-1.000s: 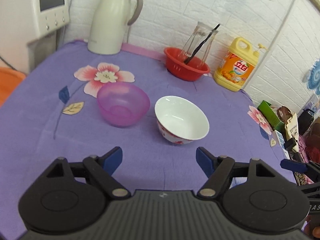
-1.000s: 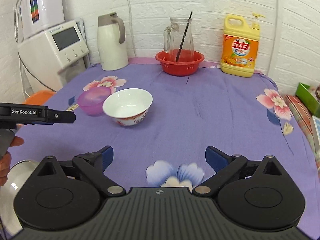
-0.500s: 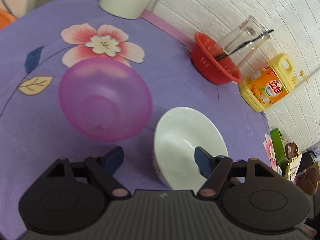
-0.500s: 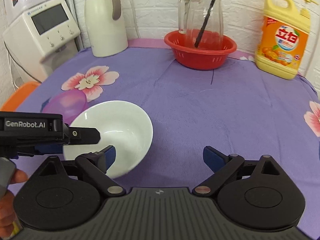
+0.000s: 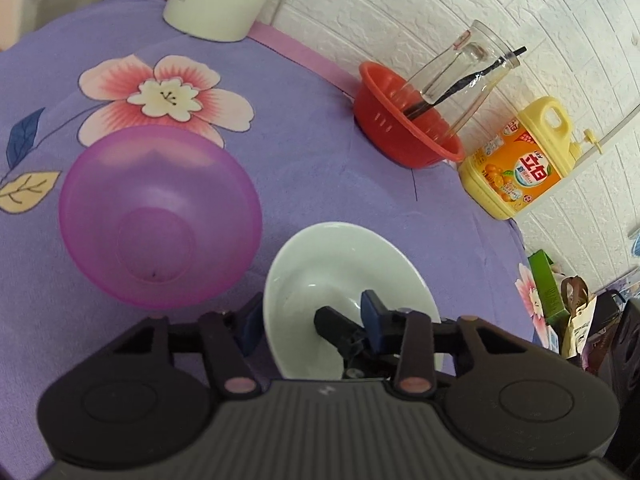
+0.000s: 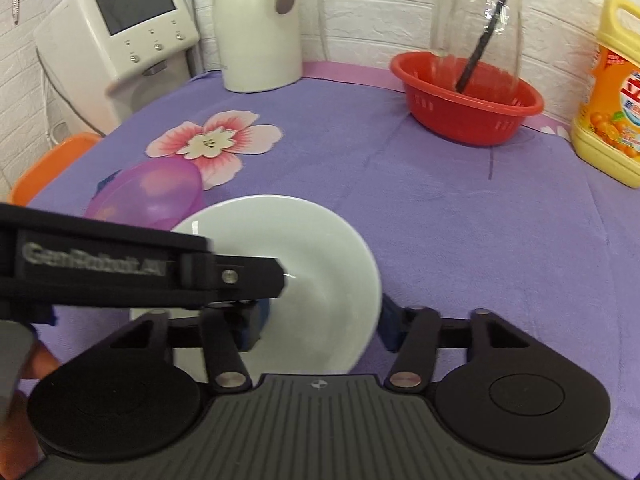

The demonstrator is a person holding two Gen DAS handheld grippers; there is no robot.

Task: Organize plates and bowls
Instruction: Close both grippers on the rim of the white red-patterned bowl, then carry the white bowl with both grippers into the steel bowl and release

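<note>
Step in hand, as judged: both tongs gripping the white bowl (image 5: 348, 280) by its rim to lift it, probably toward the purple bowl (image 5: 160, 216) for stacking; to do this well, both grips should be seated deep on the wall before any lift, the bowl raised level with the two hands moving together, since opposed pinches on a smooth glazed rim could let it pivot or slip; lift straight up first, as the purple bowl stands just beside it on the left; state of tongs: left tongs (image 5: 308, 320) have just been closing and now clench the near left wall of the white bowl, one blue pad outside the rim and one inside the hollow; right tongs (image 6: 320, 322) have likewise just been closing and grasp the bowl's near right wall, left pad inside, right pad against the outside, though the left tongs' arm crosses in front and hides part of that contact; position: the white bowl sits on the purple flowered cloth of the desk (image 6: 440, 208), at the near centre, directly between and under both tongs; the purple bowl lies to its left and a little farther; the red basket (image 6: 468, 96) stands well apart at the far side.
</note>
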